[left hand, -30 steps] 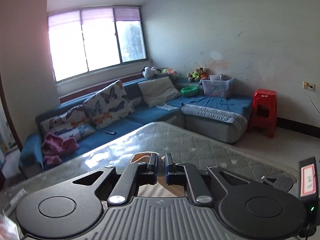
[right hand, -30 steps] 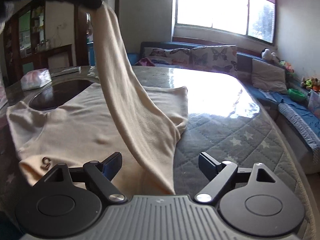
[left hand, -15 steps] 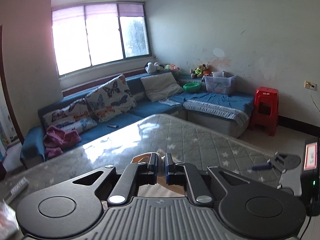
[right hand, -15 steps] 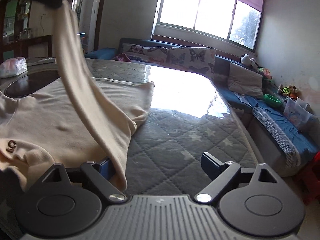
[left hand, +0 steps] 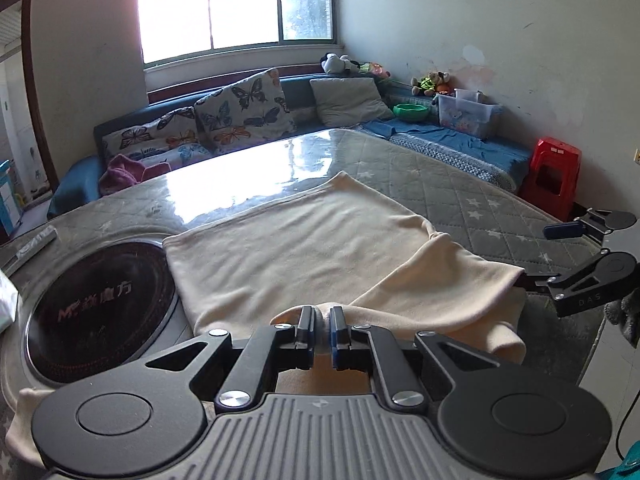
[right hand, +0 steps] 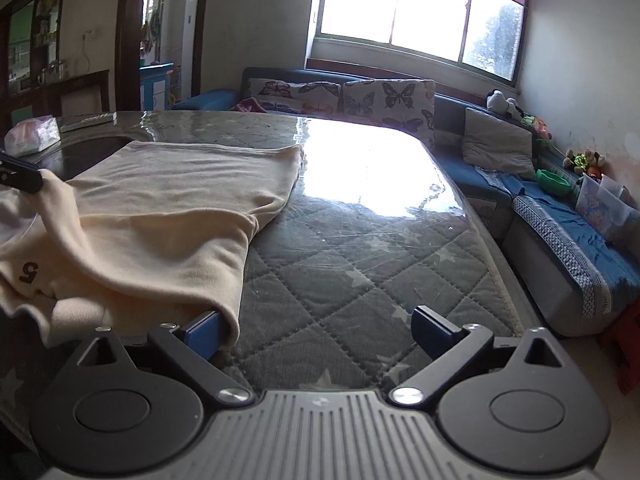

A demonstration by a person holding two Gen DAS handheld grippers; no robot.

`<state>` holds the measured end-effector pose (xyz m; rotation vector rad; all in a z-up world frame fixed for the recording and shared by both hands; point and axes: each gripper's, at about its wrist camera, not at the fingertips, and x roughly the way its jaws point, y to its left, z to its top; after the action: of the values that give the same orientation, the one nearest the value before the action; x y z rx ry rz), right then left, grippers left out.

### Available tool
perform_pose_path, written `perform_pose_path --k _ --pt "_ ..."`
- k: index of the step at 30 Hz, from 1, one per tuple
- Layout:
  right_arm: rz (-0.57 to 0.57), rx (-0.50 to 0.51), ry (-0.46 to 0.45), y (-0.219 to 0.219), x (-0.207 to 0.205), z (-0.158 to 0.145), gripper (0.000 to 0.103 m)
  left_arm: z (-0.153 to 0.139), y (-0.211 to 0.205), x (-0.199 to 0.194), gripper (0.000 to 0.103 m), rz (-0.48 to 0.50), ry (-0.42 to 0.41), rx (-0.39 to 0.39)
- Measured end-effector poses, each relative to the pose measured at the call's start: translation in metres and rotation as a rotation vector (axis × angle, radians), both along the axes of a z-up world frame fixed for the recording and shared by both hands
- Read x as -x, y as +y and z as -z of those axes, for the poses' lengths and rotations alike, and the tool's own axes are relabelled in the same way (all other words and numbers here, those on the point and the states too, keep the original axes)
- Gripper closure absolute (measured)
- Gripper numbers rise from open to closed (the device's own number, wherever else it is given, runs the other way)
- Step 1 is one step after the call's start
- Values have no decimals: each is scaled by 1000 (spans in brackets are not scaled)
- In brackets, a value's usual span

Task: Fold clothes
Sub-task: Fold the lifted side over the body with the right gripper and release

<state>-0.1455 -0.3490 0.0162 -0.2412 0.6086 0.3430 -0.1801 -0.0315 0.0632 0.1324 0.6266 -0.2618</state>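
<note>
A clear bin is sitting on the blue sofa by the far wall, holding something with a cartoon print that I cannot make out, and a green bowl is lying beside it, its inside hidden from where I am standing. The round black cooktop set into the table is showing pale lettering, an "M" mark followed by Chinese characters, and the shirt is bearing a dark "5" near its front edge. The cream shirt is lying spread across the near half of the quilted, glass-covered table, one flap folded over and draping toward the right. The left gripper is pinching a fold of the shirt at its near edge, jaws nearly together on the cloth. The right gripper is opening its jaws wide, nothing between them; the shirt's folded corner is draping over its left finger. Butterfly cushions, a grey pillow and soft toys are lining the sofa, a red stool is standing at its end, and a tissue pack is resting at the table's far left.
</note>
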Motion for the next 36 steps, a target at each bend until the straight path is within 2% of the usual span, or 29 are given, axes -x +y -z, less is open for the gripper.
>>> perform_pose_path --k 7,11,14,17,18,19,23,27,30,32,36 --pt "-36 -13 71 -20 13 -19 4 10 9 12 94 -20 38 13" --pt "-54 -48 24 -19 10 -40 6 17 12 21 89 -6 70 5" --pt "-82 -97 7 -8 0 -48 13 21 12 26 89 -4 90 -27" --pt "-137 -146 28 12 -21 -48 23 19 17 28 89 -28 94 -26" --pt "-155 -151 37 19 -28 -47 29 16 19 27 89 -38 87 -19" --pt "-168 -152 47 25 -33 -45 37 13 21 25 89 -45 78 -9" --pt "-214 -161 86 45 -50 -36 49 3 20 12 88 -39 50 41" --pt "-229 -130 96 58 -58 -25 67 12 9 -8 89 -5 55 55" --pt "-193 -102 117 62 -69 -12 72 26 5 -20 90 -4 76 40" --pt "-179 -91 112 62 -71 -8 72 35 6 -23 91 -27 79 0" --pt "-162 -92 108 55 -71 -10 71 37 17 -17 90 -47 67 12"
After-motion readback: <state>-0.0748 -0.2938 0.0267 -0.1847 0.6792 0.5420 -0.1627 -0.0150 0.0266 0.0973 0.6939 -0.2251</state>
